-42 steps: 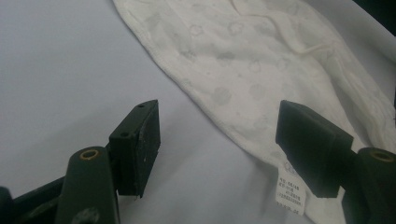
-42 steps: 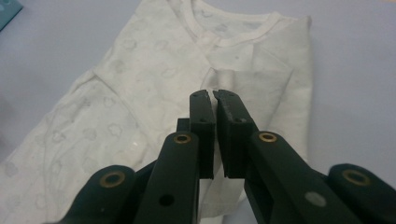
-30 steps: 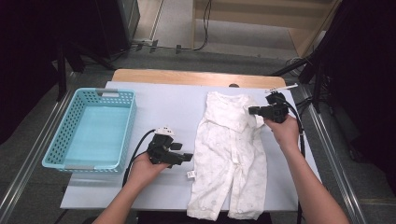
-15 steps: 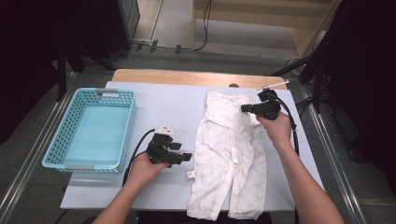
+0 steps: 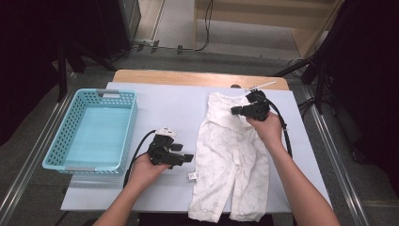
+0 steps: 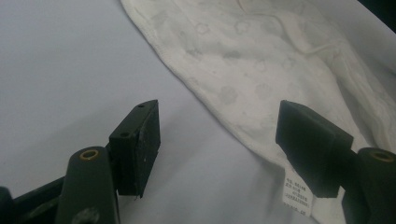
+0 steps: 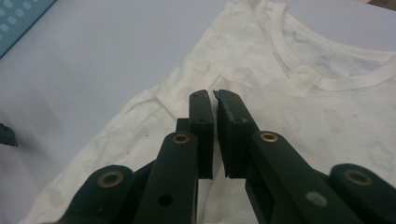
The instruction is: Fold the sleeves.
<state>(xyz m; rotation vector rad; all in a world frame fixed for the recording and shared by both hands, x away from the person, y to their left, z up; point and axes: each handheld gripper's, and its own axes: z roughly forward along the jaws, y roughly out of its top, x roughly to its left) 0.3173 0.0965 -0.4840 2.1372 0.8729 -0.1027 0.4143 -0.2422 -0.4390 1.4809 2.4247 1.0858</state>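
White baby romper [image 5: 233,162] lies flat, right of centre. Right gripper [image 5: 235,111], jaws together and empty, over its far shoulder: open before pinching. Left gripper [image 5: 187,157], jaws apart, waits near the left hem.

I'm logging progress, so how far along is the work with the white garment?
Done: the white patterned baby garment lies spread flat on the pale table cover. In hand: the right tongs, nearly shut, hover over its top; the left tongs wait open at its edge. Left: the turquoise plastic basket holds nothing.
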